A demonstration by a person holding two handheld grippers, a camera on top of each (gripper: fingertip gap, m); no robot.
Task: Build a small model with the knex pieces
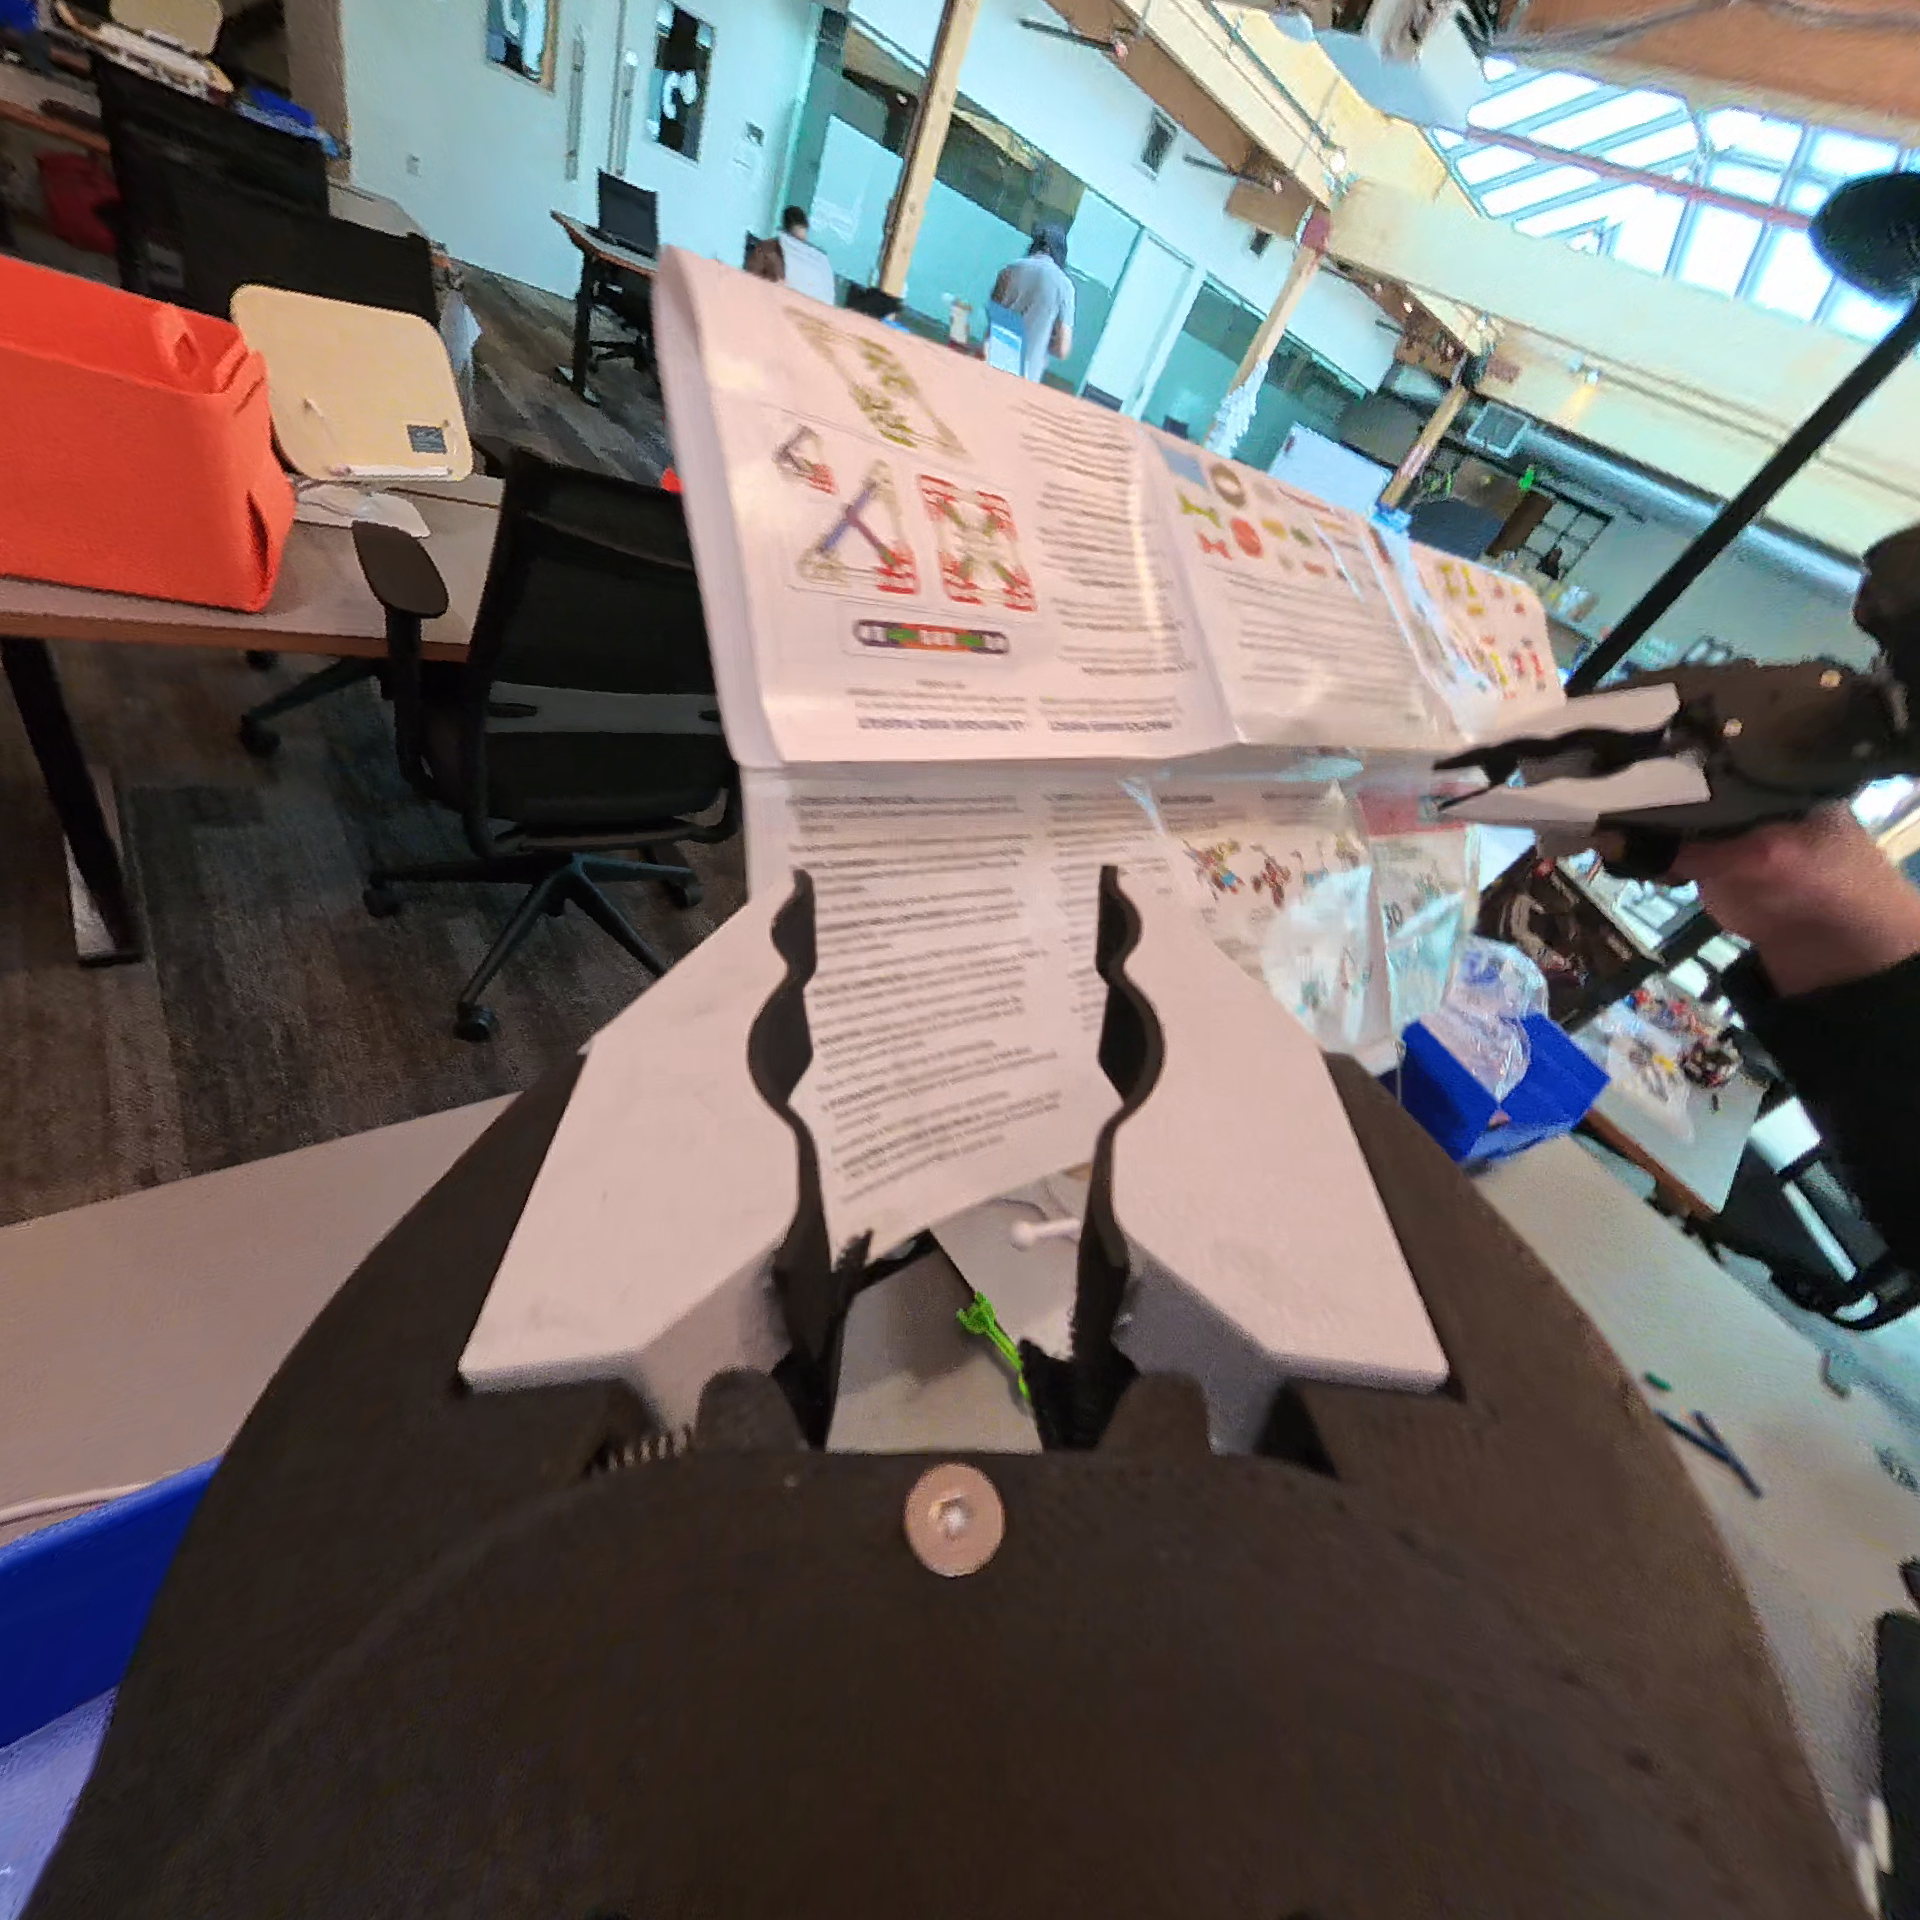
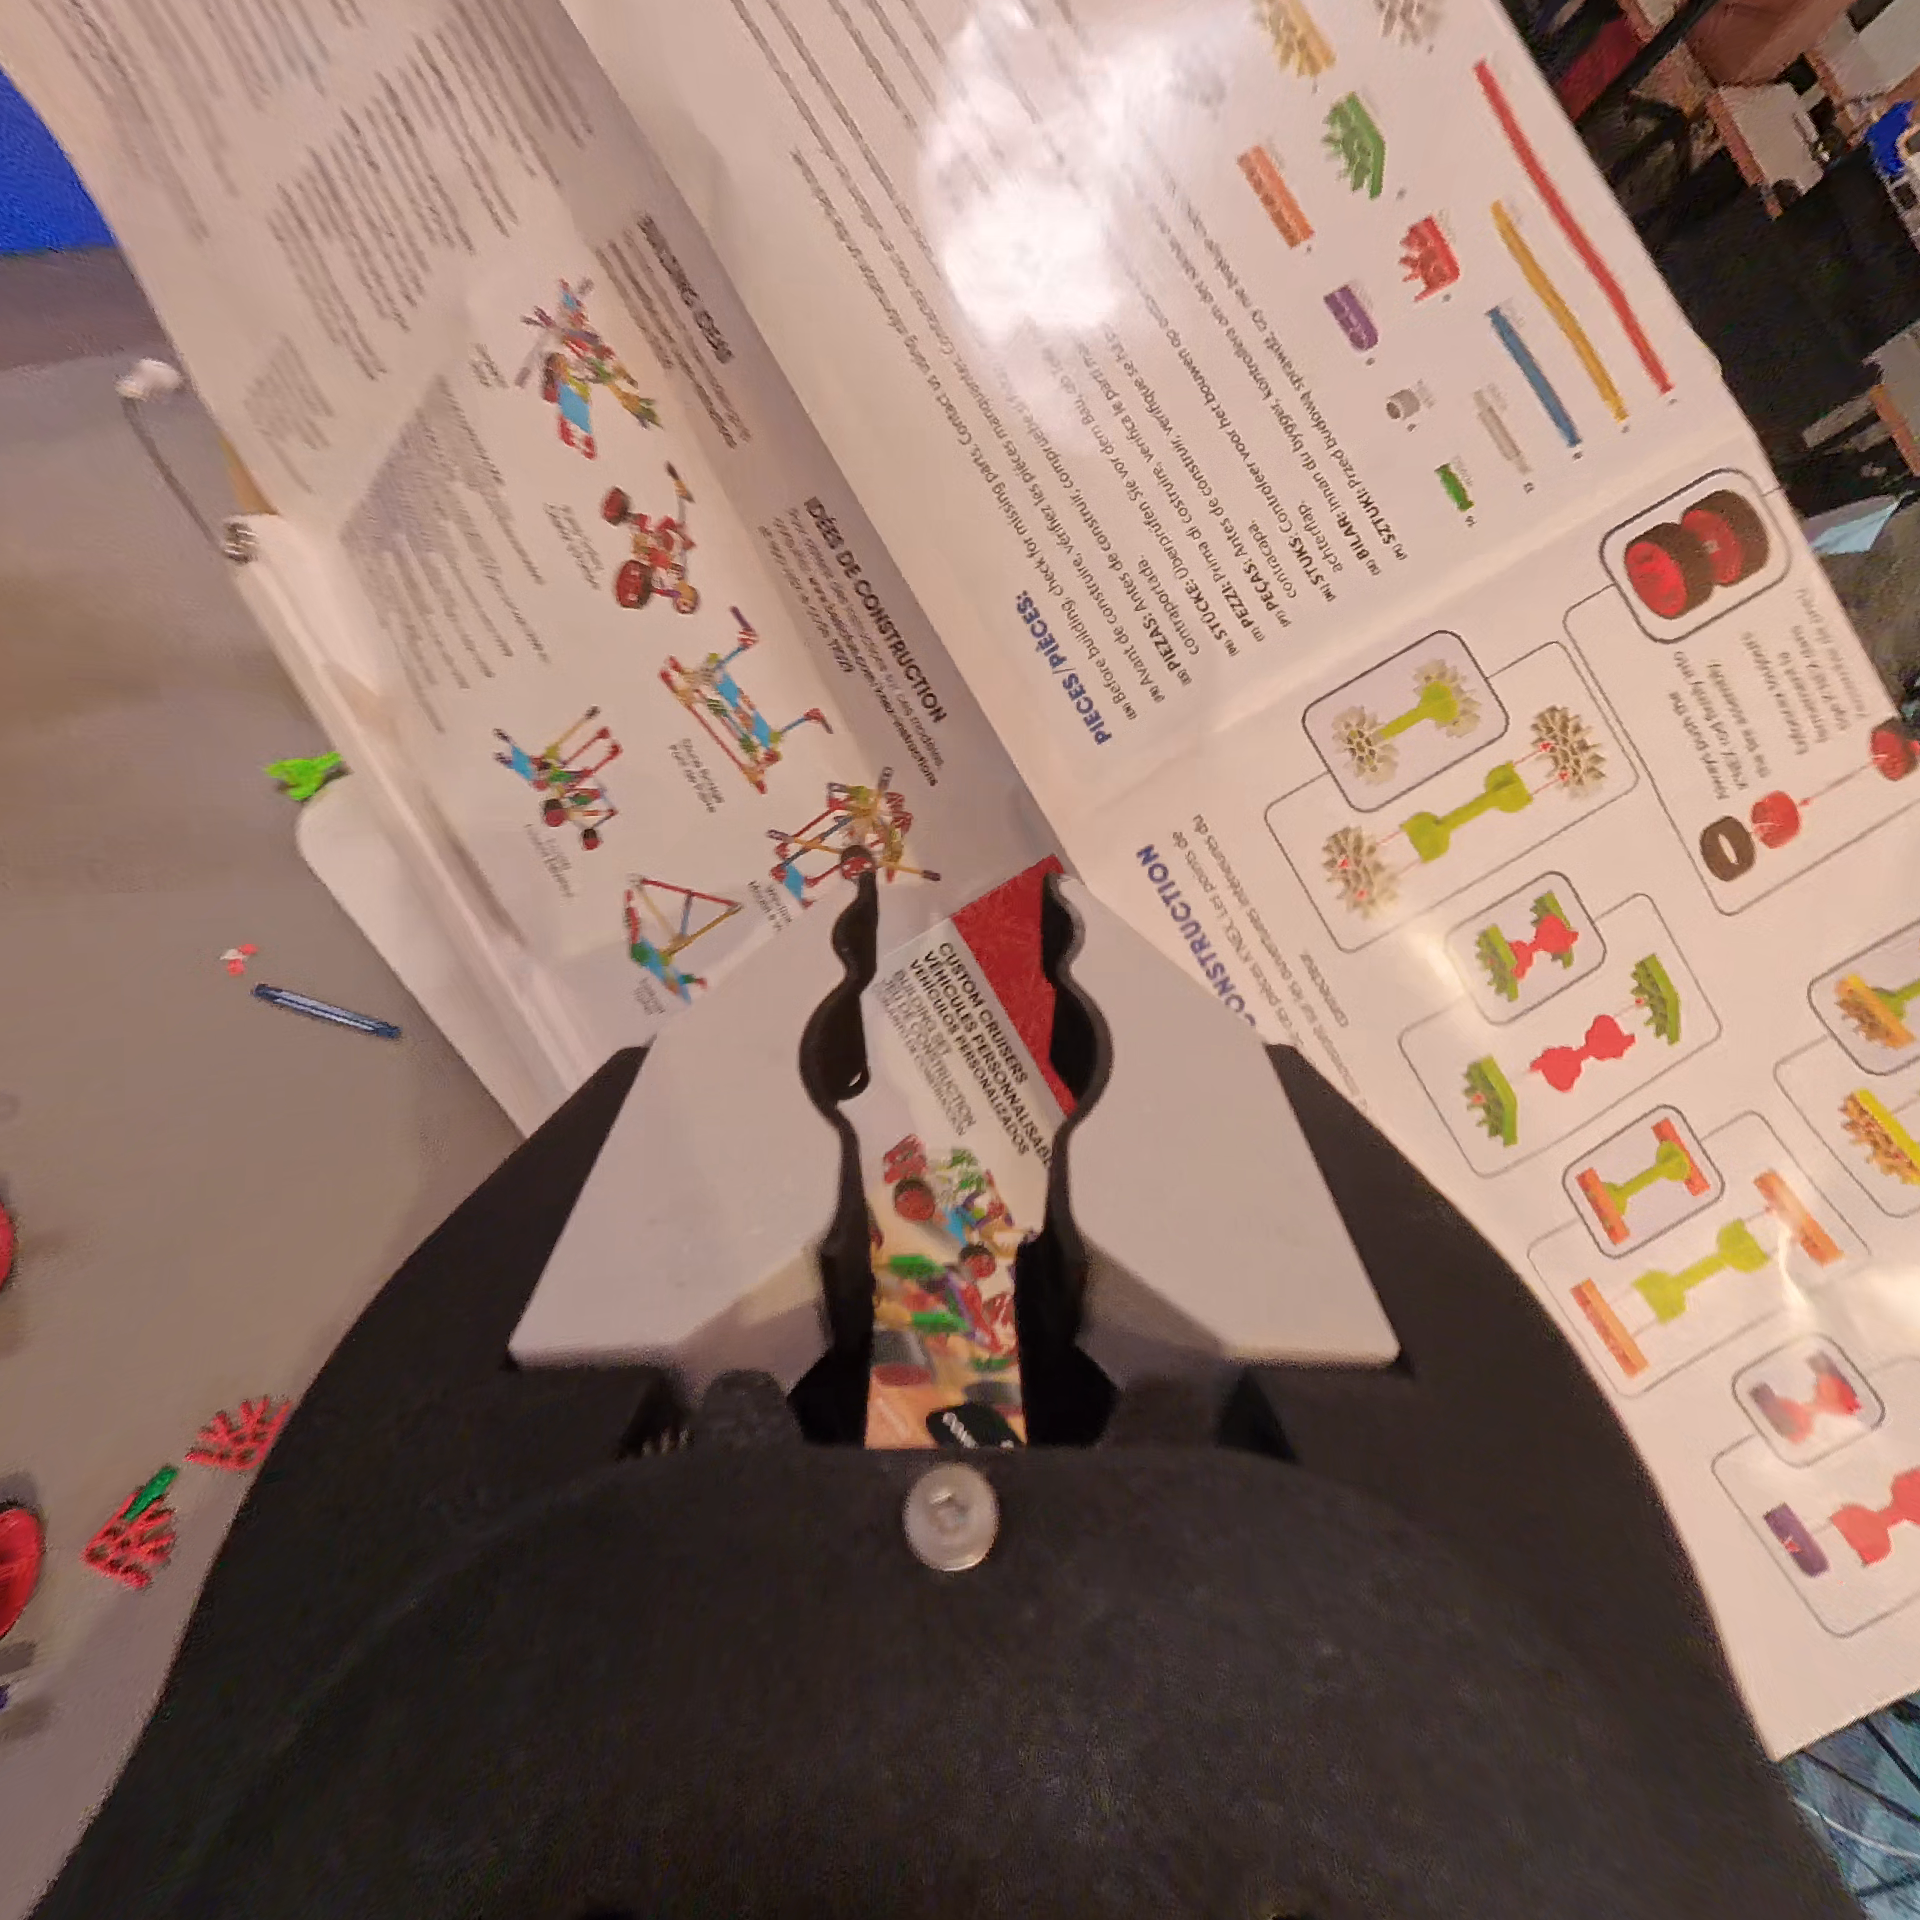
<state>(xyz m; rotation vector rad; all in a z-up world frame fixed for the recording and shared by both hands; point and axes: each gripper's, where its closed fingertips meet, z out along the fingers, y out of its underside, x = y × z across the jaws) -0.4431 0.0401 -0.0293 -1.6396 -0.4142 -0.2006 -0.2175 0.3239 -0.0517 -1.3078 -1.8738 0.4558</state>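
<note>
1. My left gripper (image 1: 951,883) has its jaws spread around the near corner of the instruction sheet (image 1: 935,540); my right gripper (image 2: 961,894) pinches its far-right edge.
2. I judge it light, floppy, glossy and easily torn: grip the edges.
3. The left view shows the whole sheet aloft above the table (image 1: 156,1299); the right view shows only close-up diagrams and scattered toy pieces (image 2: 135,1527).

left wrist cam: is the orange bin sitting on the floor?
No, the orange bin sits on a desk, beside a black office chair.
</note>
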